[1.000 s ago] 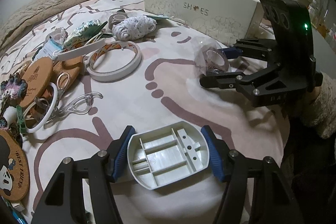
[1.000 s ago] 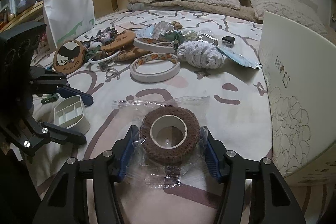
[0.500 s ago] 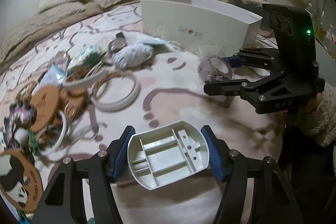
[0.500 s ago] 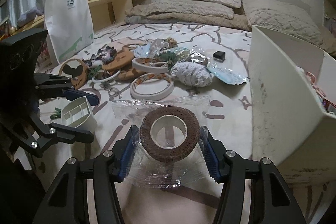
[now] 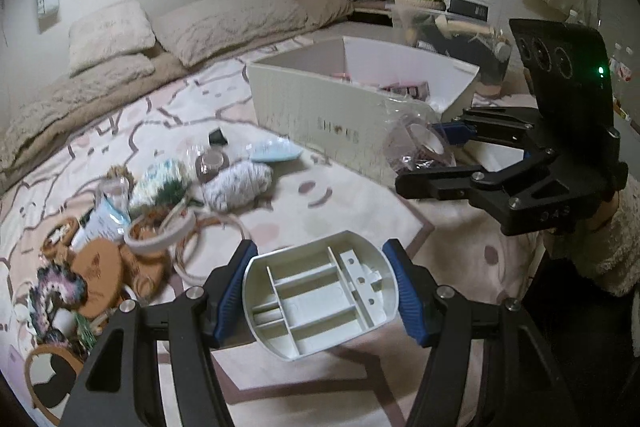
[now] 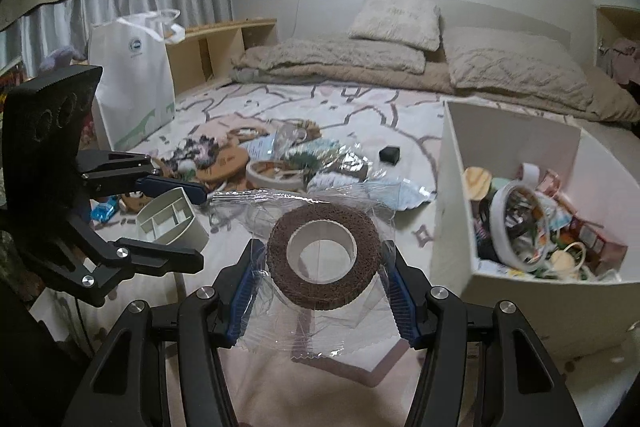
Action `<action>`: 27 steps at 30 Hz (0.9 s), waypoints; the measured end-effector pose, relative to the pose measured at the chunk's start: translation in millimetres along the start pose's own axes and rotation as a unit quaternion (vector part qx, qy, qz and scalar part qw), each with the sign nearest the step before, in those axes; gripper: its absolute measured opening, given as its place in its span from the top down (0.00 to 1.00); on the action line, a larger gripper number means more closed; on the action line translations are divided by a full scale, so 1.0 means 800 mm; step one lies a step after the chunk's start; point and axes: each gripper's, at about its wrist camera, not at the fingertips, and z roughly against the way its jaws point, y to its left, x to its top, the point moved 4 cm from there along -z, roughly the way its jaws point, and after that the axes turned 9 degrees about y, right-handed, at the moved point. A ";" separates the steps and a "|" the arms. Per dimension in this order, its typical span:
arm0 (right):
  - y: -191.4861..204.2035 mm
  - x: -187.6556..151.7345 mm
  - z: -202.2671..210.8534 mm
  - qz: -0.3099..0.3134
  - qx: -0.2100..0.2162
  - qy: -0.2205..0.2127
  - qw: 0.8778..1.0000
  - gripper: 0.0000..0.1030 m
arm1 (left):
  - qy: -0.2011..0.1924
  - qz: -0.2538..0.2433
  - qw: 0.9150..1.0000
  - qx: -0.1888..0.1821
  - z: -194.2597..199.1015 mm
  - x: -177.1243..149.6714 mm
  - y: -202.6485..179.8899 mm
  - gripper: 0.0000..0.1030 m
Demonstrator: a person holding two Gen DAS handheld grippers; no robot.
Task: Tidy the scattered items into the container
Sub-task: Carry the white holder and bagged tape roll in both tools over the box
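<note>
My left gripper is shut on a white plastic divided tray and holds it up above the bed; it also shows in the right wrist view. My right gripper is shut on a brown tape roll in clear wrap, raised left of the white shoes box. The box stands open with several items inside. Scattered items lie in a pile on the bedspread.
A white yarn ball, tape hoops and wooden coasters lie left of the box. A white paper bag stands by a low shelf. Pillows are at the bed's head.
Both grippers have risen with their loads. The box's open inside has come into view in both cameras, and the right gripper is nearer the box.
</note>
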 end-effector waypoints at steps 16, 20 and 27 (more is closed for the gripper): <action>-0.030 0.017 0.062 -0.005 -0.033 -0.052 0.998 0.43 | -0.047 -0.020 0.998 0.019 0.024 0.057 -0.026 0.38; -0.042 0.019 0.083 -0.008 -0.046 -0.070 0.996 0.43 | -0.060 -0.027 0.998 0.020 0.028 0.072 -0.038 0.38; -0.069 0.022 0.115 -0.015 -0.066 -0.086 0.994 0.43 | -0.084 -0.040 0.996 0.015 0.034 0.102 -0.062 0.38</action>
